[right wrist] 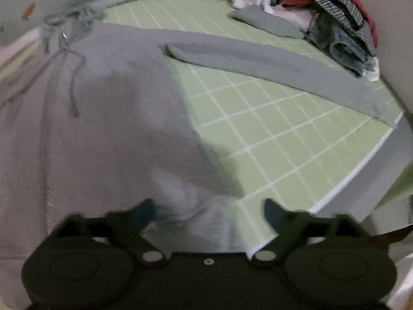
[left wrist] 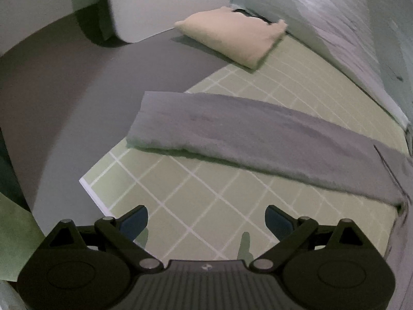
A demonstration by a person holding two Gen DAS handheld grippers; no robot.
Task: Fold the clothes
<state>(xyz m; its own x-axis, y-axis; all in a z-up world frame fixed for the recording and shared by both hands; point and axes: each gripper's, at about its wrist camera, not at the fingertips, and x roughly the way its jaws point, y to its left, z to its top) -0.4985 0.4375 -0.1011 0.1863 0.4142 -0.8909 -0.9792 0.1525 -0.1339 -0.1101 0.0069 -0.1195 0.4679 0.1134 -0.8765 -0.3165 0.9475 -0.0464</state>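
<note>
A grey hoodie lies flat on the green grid mat (left wrist: 206, 196). In the left wrist view one grey sleeve (left wrist: 258, 131) stretches across the mat ahead of my left gripper (left wrist: 206, 219), which is open and empty above bare mat. In the right wrist view the hoodie body (right wrist: 103, 118) with its drawstrings (right wrist: 72, 77) fills the left side, and the other sleeve (right wrist: 271, 64) reaches out to the right. My right gripper (right wrist: 209, 211) is open, its fingers over the hoodie's bottom hem corner, holding nothing.
A folded cream garment (left wrist: 237, 38) lies at the mat's far edge on the grey table (left wrist: 77, 90). A pile of unfolded clothes (right wrist: 322, 13), red, white, striped and denim, sits at the far right of the mat (right wrist: 284, 142).
</note>
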